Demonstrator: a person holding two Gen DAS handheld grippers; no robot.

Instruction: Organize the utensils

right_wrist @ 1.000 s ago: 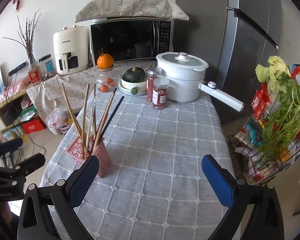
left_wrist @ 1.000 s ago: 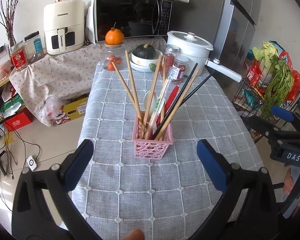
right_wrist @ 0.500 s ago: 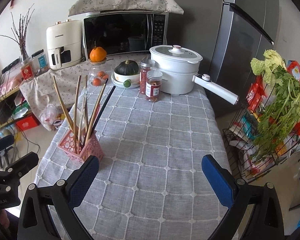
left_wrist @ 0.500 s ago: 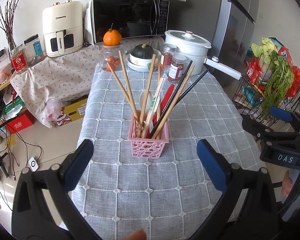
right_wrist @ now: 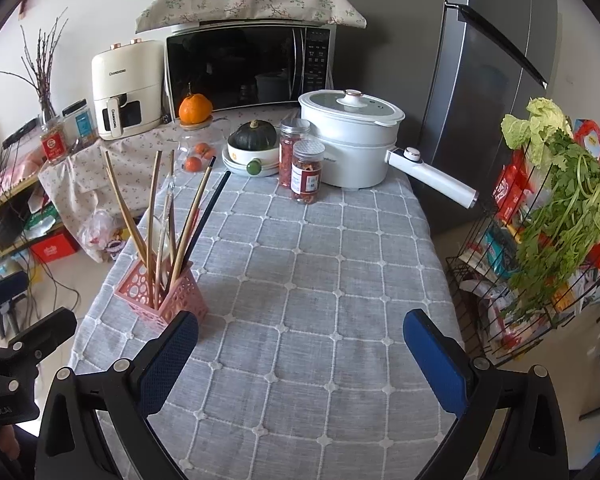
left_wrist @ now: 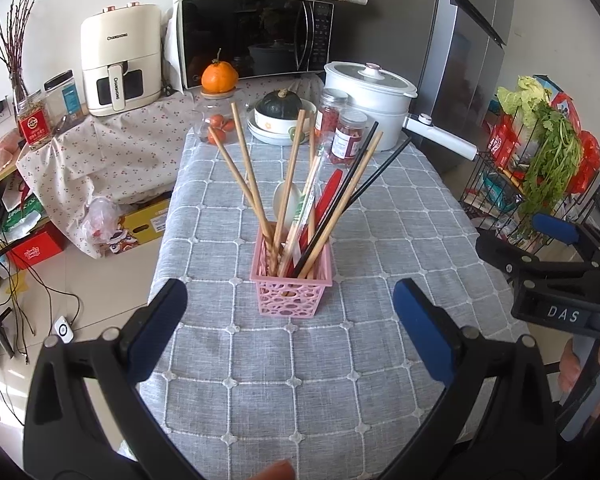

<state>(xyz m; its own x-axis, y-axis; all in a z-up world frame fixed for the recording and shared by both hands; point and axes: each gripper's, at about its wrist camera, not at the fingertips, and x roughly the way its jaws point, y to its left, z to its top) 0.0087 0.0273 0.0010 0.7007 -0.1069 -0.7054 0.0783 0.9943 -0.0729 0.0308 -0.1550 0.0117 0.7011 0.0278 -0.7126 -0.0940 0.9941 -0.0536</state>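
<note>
Left wrist view, pink basket [left_wrist: 291,295] holding chopsticks [left_wrist: 249,178], left tongs [left_wrist: 290,322] spread wide

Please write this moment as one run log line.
left gripper: open, empty | right gripper: open, empty | pink basket: upright, holds chopsticks

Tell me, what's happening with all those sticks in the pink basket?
A person holds a gripper in each hand to tidy utensils. The left gripper hangs open in front of the pink basket, touching nothing. The right gripper is open too, over bare tablecloth. The chopsticks, a white spoon and something red all stand in the basket.
</note>
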